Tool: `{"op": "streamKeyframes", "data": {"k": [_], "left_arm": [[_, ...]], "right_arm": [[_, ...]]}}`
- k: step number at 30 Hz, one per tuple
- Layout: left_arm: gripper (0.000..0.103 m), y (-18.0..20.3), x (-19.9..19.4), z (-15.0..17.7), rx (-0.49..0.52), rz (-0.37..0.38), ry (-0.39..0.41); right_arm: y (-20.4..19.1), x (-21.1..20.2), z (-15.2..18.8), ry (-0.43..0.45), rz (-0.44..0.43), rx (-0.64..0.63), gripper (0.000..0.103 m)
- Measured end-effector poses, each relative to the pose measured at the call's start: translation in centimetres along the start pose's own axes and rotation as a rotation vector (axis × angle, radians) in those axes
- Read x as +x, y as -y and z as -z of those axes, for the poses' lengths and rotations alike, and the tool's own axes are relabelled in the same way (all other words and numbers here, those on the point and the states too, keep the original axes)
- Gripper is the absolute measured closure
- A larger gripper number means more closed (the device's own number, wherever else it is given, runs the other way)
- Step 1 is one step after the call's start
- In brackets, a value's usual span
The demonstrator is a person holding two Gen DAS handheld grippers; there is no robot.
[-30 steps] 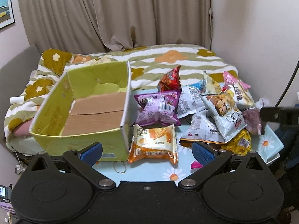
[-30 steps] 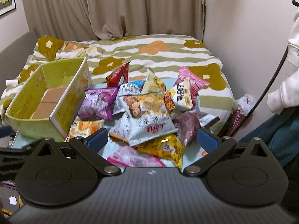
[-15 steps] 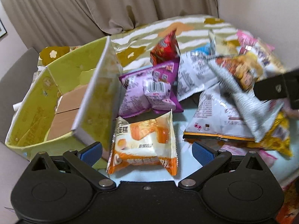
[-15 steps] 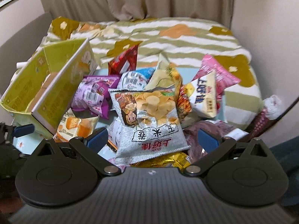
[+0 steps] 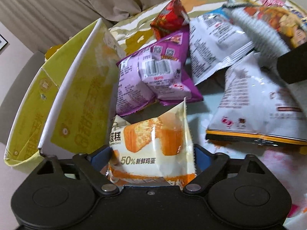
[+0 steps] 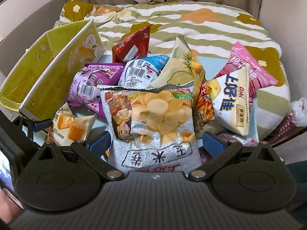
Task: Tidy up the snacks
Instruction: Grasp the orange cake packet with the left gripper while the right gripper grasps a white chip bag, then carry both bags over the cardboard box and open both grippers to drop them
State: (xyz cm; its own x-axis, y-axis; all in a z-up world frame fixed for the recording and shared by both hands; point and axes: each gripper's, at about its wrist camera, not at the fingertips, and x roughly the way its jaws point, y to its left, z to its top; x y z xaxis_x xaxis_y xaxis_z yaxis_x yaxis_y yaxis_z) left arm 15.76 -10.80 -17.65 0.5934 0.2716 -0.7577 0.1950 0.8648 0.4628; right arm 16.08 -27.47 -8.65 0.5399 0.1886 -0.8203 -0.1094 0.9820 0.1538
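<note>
My left gripper has its jaws around the orange-and-white cake packet, both blue pads at the packet's sides; the packet also shows in the right wrist view. My right gripper is open around the lower part of a grey-white chip bag; its pads stand apart from the bag. The yellow-green cardboard box stands open just left of the cake packet. A purple packet lies behind the cake packet.
A heap of snack bags lies on the light-blue cloth: a red bag, a white-blue bag, a white Oishi bag, a pink bag. A striped floral quilt lies behind. Curtains and walls close the back.
Both grippers moved forward and down into the snacks. The left jaws narrowed from wide open onto the cake packet. The right gripper came up around the chip bag.
</note>
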Motion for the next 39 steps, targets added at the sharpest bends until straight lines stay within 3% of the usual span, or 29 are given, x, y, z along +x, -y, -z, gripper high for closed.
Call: {"op": "streamKeyframes", "data": {"k": [3, 17, 21, 31, 39], "left_arm": [[0.024, -0.5, -0.1, 0.0, -0.02, 0.017, -0.002], [0.03, -0.6, -1.5, 0.6, -0.044, 0.07, -0.005], [0.03, -0.5, -2.7, 0.6, -0.047, 0.081, 0.013], [0.03, -1.4, -7.5, 0.2, -0.083, 0.083, 0.118], [0.03, -5.0, -12.7, -0.5, -0.183, 0.033, 0.218]], "right_arm": [[0.1, 0.7, -0.2, -0.012, -0.014, -0.003, 0.0], [0.6, 1.6, -0.4, -0.018, -0.051, -0.009, 0.0], [0.5, 0.8, -0.5, -0.005, -0.056, -0.022, 0.023], [0.1, -2.3, -0.9, 0.07, -0.044, -0.014, 0.027], [-1.7, -5.8, -2.0, 0.155, -0.085, -0.044, 0.027]]}}
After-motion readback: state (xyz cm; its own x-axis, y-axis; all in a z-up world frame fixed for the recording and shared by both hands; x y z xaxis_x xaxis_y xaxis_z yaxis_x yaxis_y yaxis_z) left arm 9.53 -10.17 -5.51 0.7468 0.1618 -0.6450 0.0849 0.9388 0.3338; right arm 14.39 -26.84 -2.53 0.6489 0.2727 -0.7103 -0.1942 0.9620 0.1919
